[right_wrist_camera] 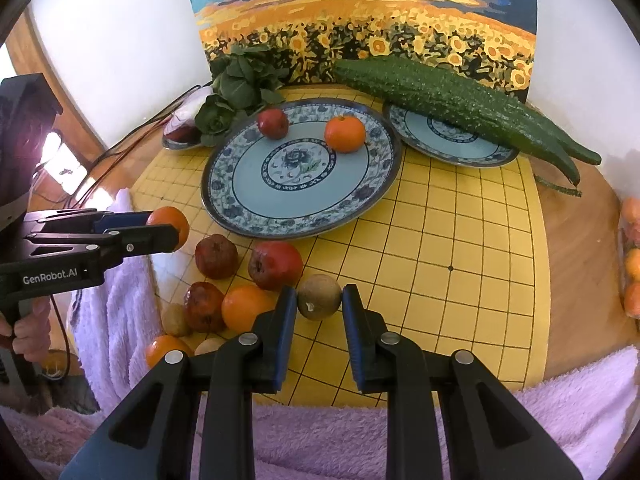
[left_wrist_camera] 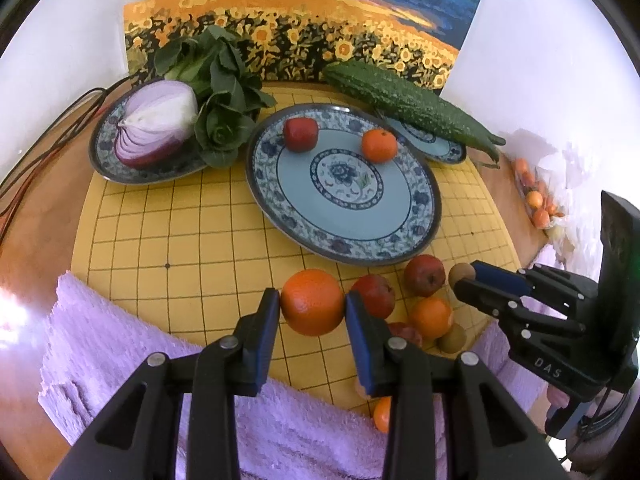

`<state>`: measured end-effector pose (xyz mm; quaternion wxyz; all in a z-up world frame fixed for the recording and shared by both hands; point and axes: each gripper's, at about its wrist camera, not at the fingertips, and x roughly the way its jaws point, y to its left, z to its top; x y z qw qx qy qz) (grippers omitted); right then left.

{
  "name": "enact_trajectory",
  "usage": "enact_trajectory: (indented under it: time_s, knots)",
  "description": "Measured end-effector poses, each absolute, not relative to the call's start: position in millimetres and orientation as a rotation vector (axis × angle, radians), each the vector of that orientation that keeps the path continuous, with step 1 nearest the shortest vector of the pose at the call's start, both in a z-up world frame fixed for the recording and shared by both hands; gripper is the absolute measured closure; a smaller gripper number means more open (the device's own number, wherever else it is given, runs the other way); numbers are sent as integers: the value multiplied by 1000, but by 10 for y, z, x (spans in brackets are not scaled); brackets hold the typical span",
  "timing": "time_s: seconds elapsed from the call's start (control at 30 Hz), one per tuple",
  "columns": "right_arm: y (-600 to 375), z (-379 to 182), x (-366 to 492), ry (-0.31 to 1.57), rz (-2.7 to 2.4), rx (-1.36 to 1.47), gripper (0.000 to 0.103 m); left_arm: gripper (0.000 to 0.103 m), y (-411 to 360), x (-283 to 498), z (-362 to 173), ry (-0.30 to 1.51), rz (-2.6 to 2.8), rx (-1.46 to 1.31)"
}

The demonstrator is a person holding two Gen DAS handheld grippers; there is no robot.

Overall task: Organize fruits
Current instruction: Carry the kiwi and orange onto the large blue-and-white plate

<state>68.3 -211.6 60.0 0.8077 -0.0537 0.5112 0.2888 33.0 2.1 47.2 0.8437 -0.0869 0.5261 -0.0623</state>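
My left gripper (left_wrist_camera: 312, 310) is shut on a large orange (left_wrist_camera: 312, 302) over the front of the yellow grid board; the right wrist view shows that orange (right_wrist_camera: 168, 226) held at the far left. My right gripper (right_wrist_camera: 319, 306) is shut on a small round brown fruit (right_wrist_camera: 319, 297), just right of a loose pile of red fruits (right_wrist_camera: 275, 266) and oranges (right_wrist_camera: 246, 307). Behind the pile lies a large blue patterned plate (left_wrist_camera: 360, 216) holding a red fruit (left_wrist_camera: 300, 134) and a tangerine (left_wrist_camera: 379, 145).
A halved red onion (left_wrist_camera: 156, 128) and leafy greens (left_wrist_camera: 224, 92) share a plate at the back left. A long bumpy green gourd (right_wrist_camera: 452, 100) lies across a small plate (right_wrist_camera: 452, 148). A purple towel (left_wrist_camera: 160, 360) covers the near edge. Bagged small oranges (left_wrist_camera: 536, 200) sit right, cables left.
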Motion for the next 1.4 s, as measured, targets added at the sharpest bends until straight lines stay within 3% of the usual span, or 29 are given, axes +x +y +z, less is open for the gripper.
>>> enact_trajectory:
  time_s: [1.4]
  knots:
    - [-1678, 600, 1302, 1032, 655, -101, 78, 68, 93, 1085, 469, 1059, -129, -166]
